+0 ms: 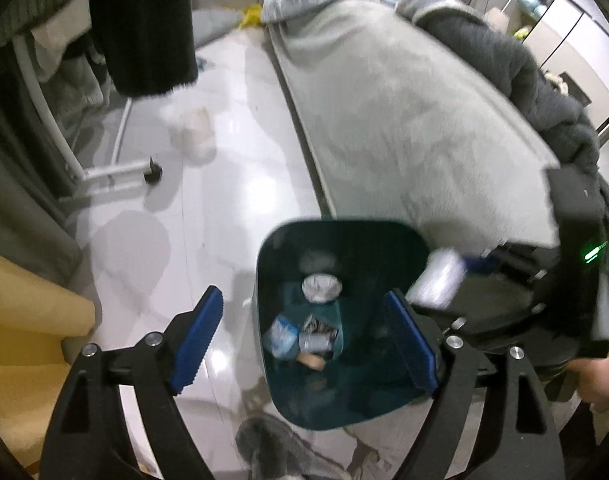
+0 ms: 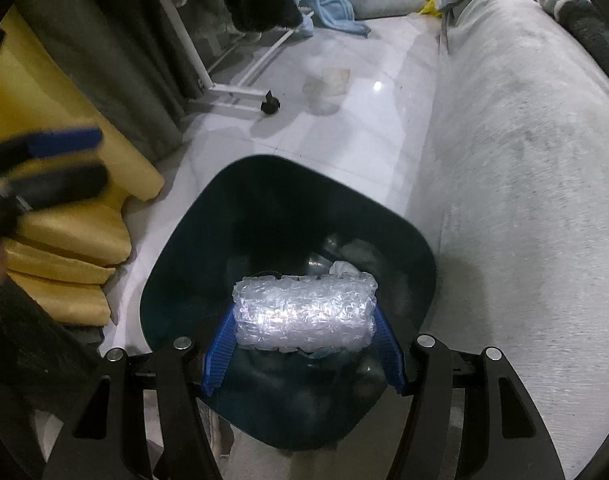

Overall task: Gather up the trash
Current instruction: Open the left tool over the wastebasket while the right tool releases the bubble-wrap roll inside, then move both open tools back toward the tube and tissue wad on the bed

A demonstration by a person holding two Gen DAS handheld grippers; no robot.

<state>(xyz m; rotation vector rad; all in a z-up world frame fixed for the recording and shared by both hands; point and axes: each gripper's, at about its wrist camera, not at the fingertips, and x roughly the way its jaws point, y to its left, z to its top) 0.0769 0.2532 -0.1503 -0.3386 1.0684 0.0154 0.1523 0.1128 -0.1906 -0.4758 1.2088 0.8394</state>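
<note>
The right tool point(image 2: 302, 344) grips a roll of bubble wrap point(image 2: 304, 312), its blue pads point(image 2: 220, 356) pressed against the roll's two ends, and holds it directly over the open mouth of a dark teal trash bin point(image 2: 192, 248). In the left wrist view the same roll point(image 1: 438, 280) shows as a blurred pale shape at the bin's right rim.

The left tool point(image 1: 304, 334) stands wide above the bin point(image 1: 264, 280) with nothing between its blue pads point(image 1: 198, 330). At the bottom of the bin lie a crumpled silvery ball point(image 1: 320, 287), a pale blue-and-white wrapper point(image 1: 282, 336) and a dented can point(image 1: 318, 340) (the rest of the heap is too dark to tell apart).

The bin sits on a glossy white tiled floor point(image 2: 344, 136), just beside a grey sofa point(image 2: 524, 200) on its right. Yellow cushions point(image 2: 64, 240) are stacked to its left. On the far floor stands a white clothes rack point(image 2: 232, 88) with a black caster, and near it lies a clear plastic bag point(image 2: 328, 84).
</note>
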